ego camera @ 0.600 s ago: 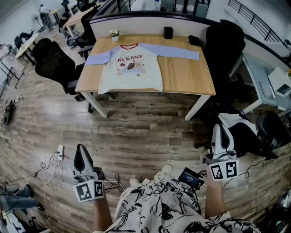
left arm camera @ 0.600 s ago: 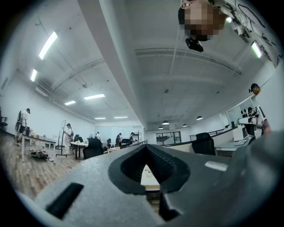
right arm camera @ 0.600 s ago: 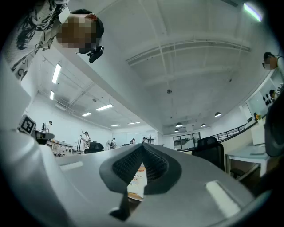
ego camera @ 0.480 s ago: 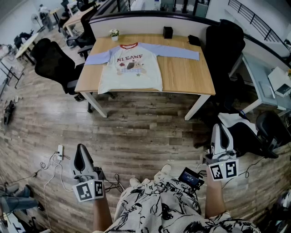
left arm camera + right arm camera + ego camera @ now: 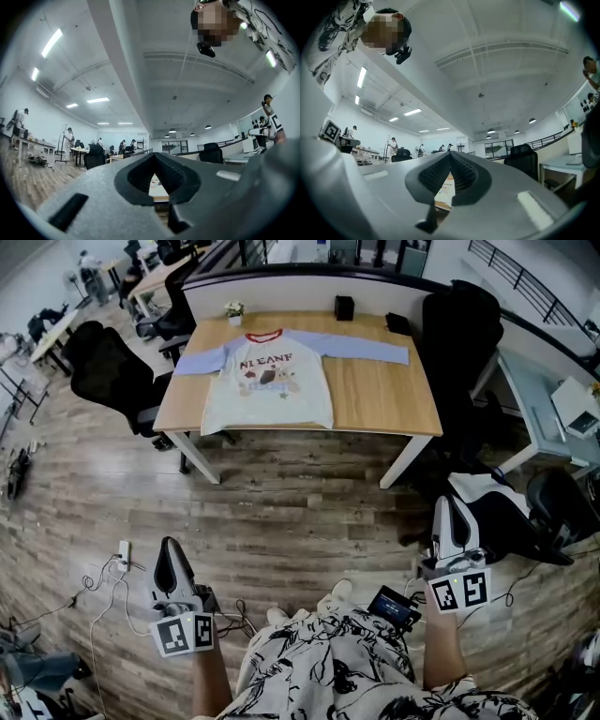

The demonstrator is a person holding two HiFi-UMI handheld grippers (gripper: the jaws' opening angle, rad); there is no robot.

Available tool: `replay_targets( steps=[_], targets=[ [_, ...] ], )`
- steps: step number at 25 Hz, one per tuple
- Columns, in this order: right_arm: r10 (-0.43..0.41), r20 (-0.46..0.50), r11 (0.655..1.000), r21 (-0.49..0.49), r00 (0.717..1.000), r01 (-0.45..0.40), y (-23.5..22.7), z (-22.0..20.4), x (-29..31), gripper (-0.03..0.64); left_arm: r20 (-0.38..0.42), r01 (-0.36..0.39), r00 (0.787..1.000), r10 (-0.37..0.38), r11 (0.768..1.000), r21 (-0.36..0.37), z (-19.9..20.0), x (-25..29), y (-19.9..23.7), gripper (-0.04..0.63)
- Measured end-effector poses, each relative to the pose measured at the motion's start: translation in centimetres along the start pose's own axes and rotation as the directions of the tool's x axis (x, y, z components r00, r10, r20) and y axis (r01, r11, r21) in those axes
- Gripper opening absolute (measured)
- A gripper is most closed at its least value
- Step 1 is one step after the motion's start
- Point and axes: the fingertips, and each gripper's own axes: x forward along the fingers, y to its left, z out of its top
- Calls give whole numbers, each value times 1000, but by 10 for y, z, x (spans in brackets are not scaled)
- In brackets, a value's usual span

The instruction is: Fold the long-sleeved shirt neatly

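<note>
Both grippers were closed and empty: left gripper and right gripper were held low, jaws together with nothing between them, well short of the table. Folding hadn't started.

The long-sleeved shirt lay flat, print side up, on the table's left half, collar toward the far edge, hem almost at the near edge. The left sleeve reached the table's left edge. The right sleeve ran out across the table's right half.

My read of the step was the approach:
- open the jaws before reaching the cloth
- pinch a single layer at a cuff or shoulder seam
- lift just enough to fold without dragging the body toward the near edge

Room for moving:
- bare wood on the table's right half gave space for the sleeve fold
- tight on the left, where a black chair stood against the table's left side
- another chair sat at the table's right end
- a small plant and two black items sat along the far edge, near the collar
- floor in front of the table was open, with cables beside the left gripper
</note>
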Motion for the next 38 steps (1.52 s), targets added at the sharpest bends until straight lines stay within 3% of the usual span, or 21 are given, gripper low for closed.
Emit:
replay_targets(
  steps=[7, 12, 15, 19, 29, 38],
  targets=[
    [23, 7, 1000, 16, 1000, -23, 7, -2, 1, -5, -43, 62, 997, -63, 998, -31, -5, 4, -11, 2],
    [24, -26, 1000, -10, 999, -24, 12, -11, 5, -3, -40, 67, 997, -66, 997, 41, -8, 6, -16, 4],
    [33, -26, 999, -9, 999, -33, 14, -11, 7, 36, -40, 53, 998, -52, 998, 41, -8, 8, -13, 116],
    [52, -11, 999, 3, 999, -52, 19, -10, 9, 105, -39, 46, 998, -45, 999, 28, -10, 9, -11, 162],
    [95, -20, 995, -5, 995, -95, 18, -15, 17, 438, -14, -32, 999, 33, 998, 53, -7, 15, -7, 469],
    [142, -39, 989, 38, 989, -140, -12, -31, 35, 486, -32, -59, 998, 61, 996, 66, -13, 33, -36, 565]
  ],
)
